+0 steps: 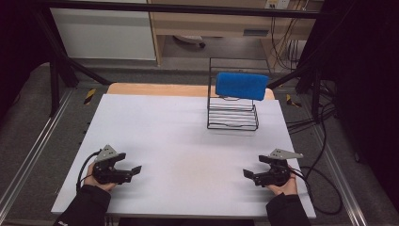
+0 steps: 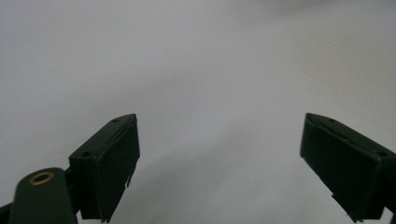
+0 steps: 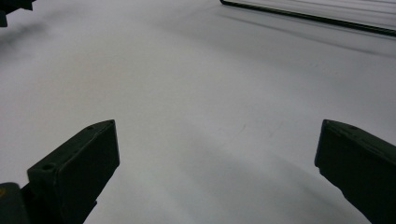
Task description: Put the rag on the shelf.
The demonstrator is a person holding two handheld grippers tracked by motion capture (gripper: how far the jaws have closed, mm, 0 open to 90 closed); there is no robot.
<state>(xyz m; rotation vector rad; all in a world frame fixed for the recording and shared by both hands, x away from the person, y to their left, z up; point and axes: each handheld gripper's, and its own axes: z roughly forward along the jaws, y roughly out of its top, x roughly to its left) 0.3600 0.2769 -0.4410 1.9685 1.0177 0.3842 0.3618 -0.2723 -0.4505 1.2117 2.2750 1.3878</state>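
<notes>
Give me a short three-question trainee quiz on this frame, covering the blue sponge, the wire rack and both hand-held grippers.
1. True or false: the blue sponge lies flat on the white table.
2. Which hand-held gripper is nearer the wire rack: A) left hand-held gripper, B) right hand-held gripper?
3. Fill in: the jaws of both hand-held grippers stand ____.

Key
1. False. The sponge sits on the upper part of the rack, above the table.
2. B. The rack stands at the far right of the table, on the right gripper's side.
3. Open, with nothing between them; both rest low near the table's near edge.
</notes>
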